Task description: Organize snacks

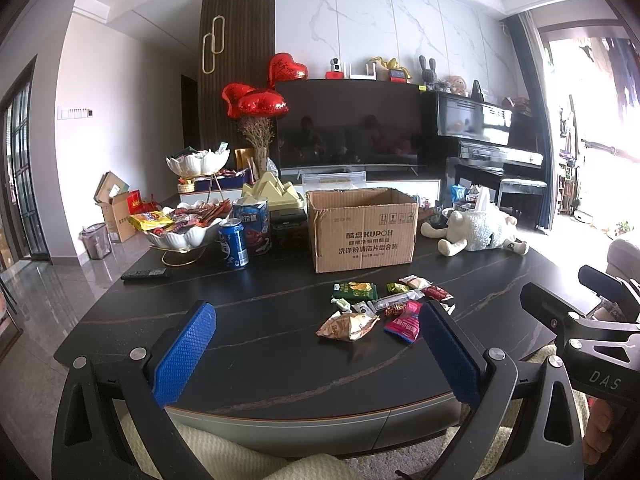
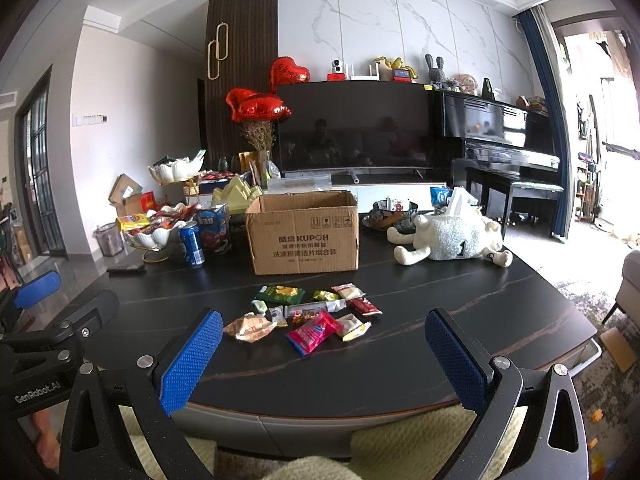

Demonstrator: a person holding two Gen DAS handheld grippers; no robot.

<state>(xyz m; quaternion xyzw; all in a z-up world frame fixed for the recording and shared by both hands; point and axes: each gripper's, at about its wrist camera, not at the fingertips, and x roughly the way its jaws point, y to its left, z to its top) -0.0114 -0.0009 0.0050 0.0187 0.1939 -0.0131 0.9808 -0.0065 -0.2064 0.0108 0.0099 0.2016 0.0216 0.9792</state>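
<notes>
Both tools [image 1: 316, 344] [image 2: 324, 354] agape, empty, short of snack packets [image 2: 308, 314] before cardboard box [image 2: 304, 236]

Back wall: I see white marble panels [image 2: 400, 28] beside a dark slatted strip [image 2: 244, 64] with gold loops.
Screen: a wide black television [image 2: 356, 128] stands against that wall.
Right side: I make out an upright black piano [image 2: 500, 136] with its bench [image 2: 520, 192], next to a blue curtain [image 2: 548, 112].
Light: I get strong daylight from the balcony opening [image 2: 608, 120] on the right.
Left side: a dark-framed glass door [image 1: 20, 176]; glossy grey floor [image 1: 52, 292].
Foreground: I look over a black veined counter [image 2: 460, 304].
</notes>
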